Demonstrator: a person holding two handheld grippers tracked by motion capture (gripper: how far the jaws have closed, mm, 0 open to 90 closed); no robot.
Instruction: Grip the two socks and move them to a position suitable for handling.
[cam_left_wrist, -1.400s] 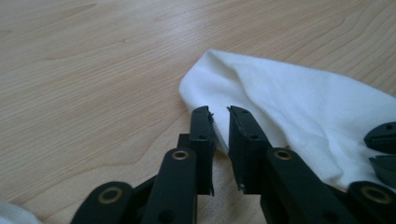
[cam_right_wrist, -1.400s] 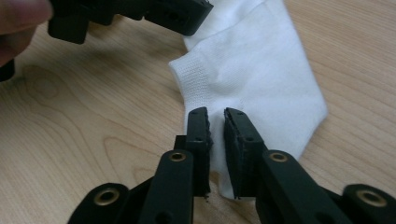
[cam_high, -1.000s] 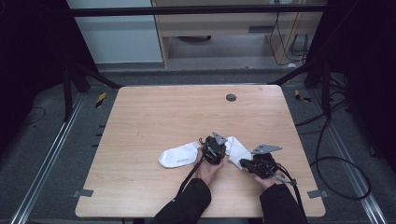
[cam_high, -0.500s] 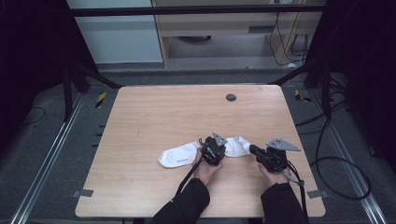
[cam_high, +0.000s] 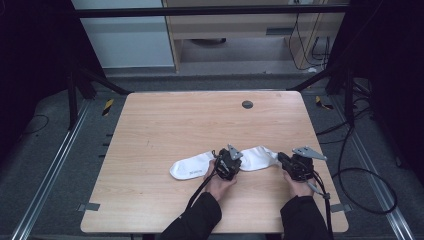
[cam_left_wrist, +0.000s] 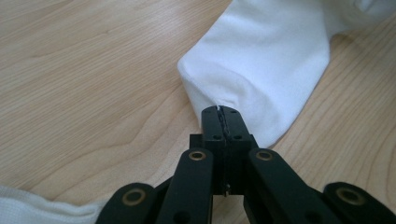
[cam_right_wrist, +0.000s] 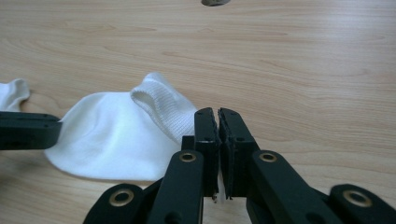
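Observation:
A white sock (cam_high: 257, 157) lies on the wooden table (cam_high: 190, 120) near its front edge. My left gripper (cam_high: 236, 162) is shut on that sock's edge (cam_left_wrist: 261, 70), and the cloth puckers at the jaw tips (cam_left_wrist: 218, 112). A second white sock (cam_high: 192, 166) lies flat just to the left of that hand. My right gripper (cam_high: 281, 159) stands by the first sock's ribbed cuff (cam_right_wrist: 163, 105). Its jaws (cam_right_wrist: 218, 114) are shut with nothing between them, the cuff just beside the left one. The left gripper's black jaw (cam_right_wrist: 28, 130) lies across the sock's other end.
A small round dark grommet (cam_high: 247, 104) sits in the table top near the far edge. Bare wood stretches behind and to both sides of the socks. Cables (cam_high: 365, 185) trail over the floor on the right, past the table's edge.
My right gripper has moved to the right, from in front of the sock to beside its right end. The left gripper has stayed where it was.

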